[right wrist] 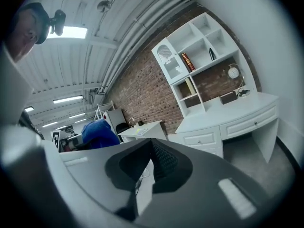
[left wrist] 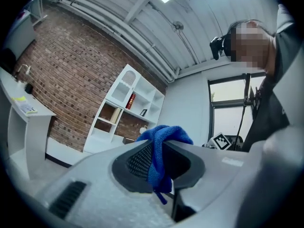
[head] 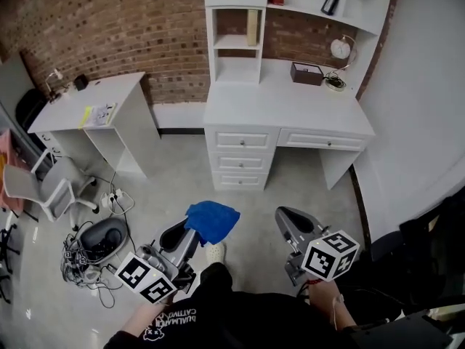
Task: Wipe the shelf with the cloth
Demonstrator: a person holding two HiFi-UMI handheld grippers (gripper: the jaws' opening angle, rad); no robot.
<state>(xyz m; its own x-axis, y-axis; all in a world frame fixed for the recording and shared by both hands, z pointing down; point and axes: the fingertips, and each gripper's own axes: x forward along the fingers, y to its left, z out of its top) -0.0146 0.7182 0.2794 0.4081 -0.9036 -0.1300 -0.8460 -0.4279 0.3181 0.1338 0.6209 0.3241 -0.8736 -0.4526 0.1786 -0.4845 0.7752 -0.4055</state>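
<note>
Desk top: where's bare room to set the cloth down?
Front strip of the desk, and the stretch between the shelf tower and the dark box, are bare. Back right corner is crowded: box, clock, cables.

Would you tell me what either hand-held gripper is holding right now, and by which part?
The left hand-held gripper pinches the blue cloth by a bunched fold; the right hand-held gripper holds nothing.
</note>
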